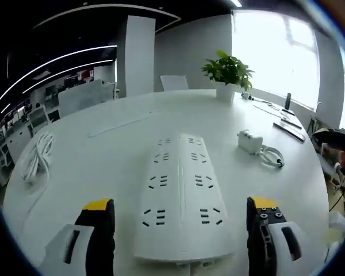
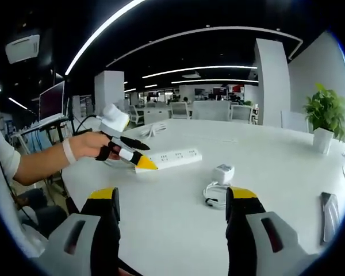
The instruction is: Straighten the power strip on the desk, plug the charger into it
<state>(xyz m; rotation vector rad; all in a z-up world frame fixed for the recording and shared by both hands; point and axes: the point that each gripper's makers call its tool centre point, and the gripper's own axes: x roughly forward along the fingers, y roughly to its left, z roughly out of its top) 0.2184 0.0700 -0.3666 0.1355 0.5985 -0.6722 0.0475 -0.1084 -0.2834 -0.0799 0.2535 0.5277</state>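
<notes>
desk [image 1: 103, 144]: white, round, office behind
power strip [image 1: 181, 195]: between my left gripper's [image 1: 181, 224] spread jaws
charger [image 2: 223, 172]: beyond my right gripper [image 2: 172, 221], also agape

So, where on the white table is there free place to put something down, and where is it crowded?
The table is bare between the power strip and the coiled white cable, and beyond the strip toward the potted plant. In the right gripper view, bare surface lies before the right gripper. Crowded: around the charger with its cable, and the flat items behind it.
</notes>
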